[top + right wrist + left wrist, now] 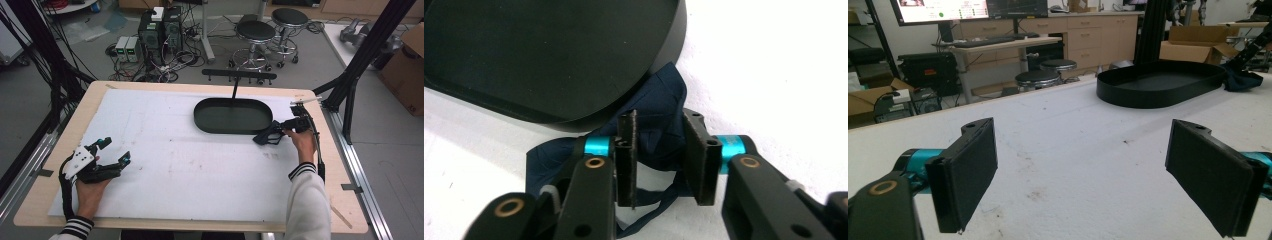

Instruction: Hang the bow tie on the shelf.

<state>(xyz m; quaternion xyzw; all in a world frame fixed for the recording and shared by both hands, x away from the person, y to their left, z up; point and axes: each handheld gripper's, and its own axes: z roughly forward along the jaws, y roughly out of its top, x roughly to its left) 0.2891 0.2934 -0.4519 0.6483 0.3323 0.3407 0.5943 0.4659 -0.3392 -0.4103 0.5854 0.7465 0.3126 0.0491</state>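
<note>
The dark blue cloth point(659, 120) lay crumpled on the white tabletop point(165, 165), touching the outer wall of the black oval tray point(232, 116) at its right end. The right gripper point(659, 155) was placed over it, and its 2 fingers point(626, 160) stood narrowly apart with a fold of the cloth between them; whether the pads already pressed on it could not be told. For a good grasp, a thick fold was to be taken, not only the thin edge, and the tray wall was to be kept out of the pinch. The left gripper point(1083, 170) was held low over the tabletop, well apart from the cloth, its fingers spread wide with nothing between them.
</note>
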